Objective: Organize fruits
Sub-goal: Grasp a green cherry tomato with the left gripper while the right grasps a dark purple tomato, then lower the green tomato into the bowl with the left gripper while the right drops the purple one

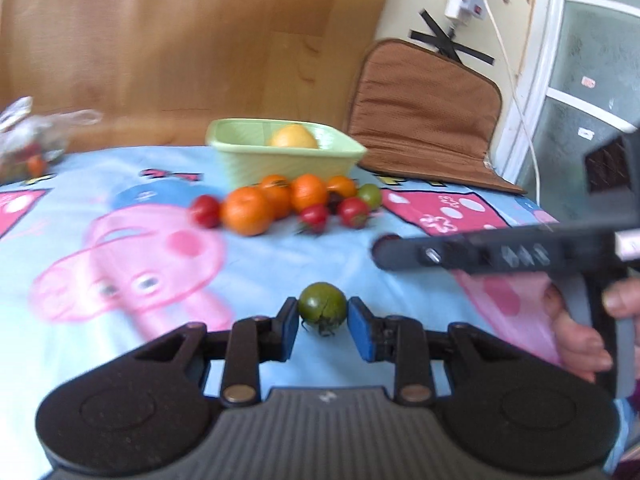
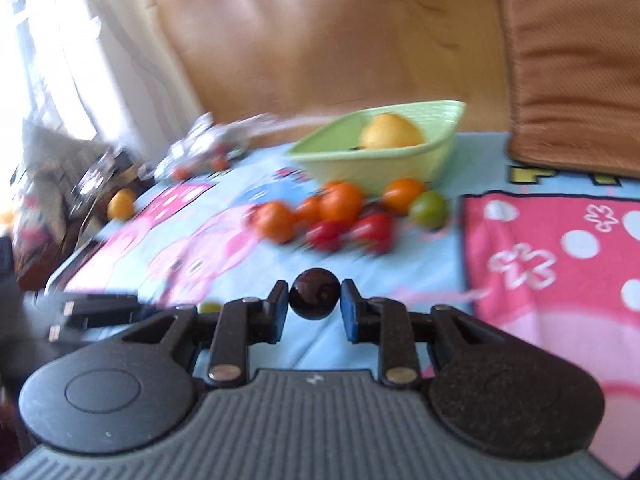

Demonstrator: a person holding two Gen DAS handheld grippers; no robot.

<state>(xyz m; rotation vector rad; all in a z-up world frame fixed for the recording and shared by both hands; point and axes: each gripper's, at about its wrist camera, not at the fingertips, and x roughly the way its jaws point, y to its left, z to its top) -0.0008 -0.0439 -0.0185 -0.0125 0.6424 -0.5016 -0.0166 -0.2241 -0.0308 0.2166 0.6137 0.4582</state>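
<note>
My left gripper (image 1: 322, 314) is shut on a green tomato (image 1: 322, 307), held above the blue cartoon cloth (image 1: 120, 272). My right gripper (image 2: 314, 294) is shut on a dark, almost black tomato (image 2: 315, 293). It also shows from the side in the left wrist view (image 1: 384, 252), with the hand that holds it. A pile of orange, red and green tomatoes (image 1: 280, 200) lies in front of a light green basket (image 1: 248, 160) that holds a yellow fruit (image 1: 294, 138). The pile (image 2: 340, 212) and the basket (image 2: 400, 164) show in the right wrist view too.
A brown cushion (image 1: 424, 120) leans at the back right. A clear plastic bag with small tomatoes (image 1: 32, 136) lies at the far left. A lone orange fruit (image 2: 120, 205) sits near the cloth's left edge, beside dark clutter. A wooden panel (image 1: 180, 40) stands behind.
</note>
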